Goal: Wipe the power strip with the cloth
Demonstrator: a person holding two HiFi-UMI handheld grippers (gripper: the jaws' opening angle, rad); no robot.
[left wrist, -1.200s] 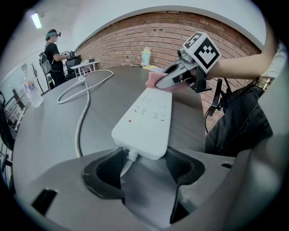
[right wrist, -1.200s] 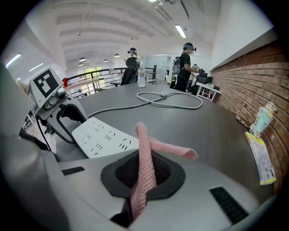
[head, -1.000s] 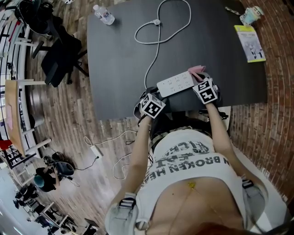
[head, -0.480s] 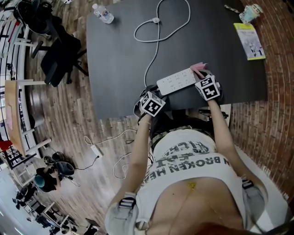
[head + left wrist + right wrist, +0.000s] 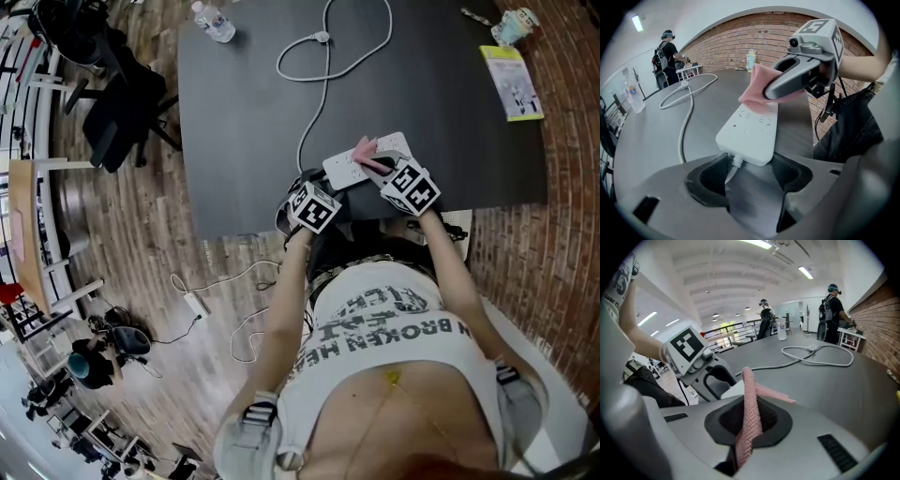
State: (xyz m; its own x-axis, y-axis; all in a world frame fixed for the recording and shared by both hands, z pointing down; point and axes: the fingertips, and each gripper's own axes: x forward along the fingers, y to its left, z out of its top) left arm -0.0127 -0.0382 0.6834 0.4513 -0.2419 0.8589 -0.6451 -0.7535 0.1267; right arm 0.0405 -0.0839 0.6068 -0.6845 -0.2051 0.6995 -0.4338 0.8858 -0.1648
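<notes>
In the head view, the cloth (image 5: 364, 152) and my right hand-held gripper (image 5: 378, 167) cover the middle of the power strip (image 5: 337, 172). Its cord end slips out of sight under my left hand-held gripper (image 5: 323, 187). The print on the booklet (image 5: 511, 82) is too small to read, and in the right gripper view the cloth's lower part disappears between my jaws.

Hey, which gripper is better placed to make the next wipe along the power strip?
Right. The right gripper is shut on the cloth, which lies on the strip. The left gripper has no cloth; its jaws stand apart either side of the strip's cord end, likely better for steadying.
</notes>
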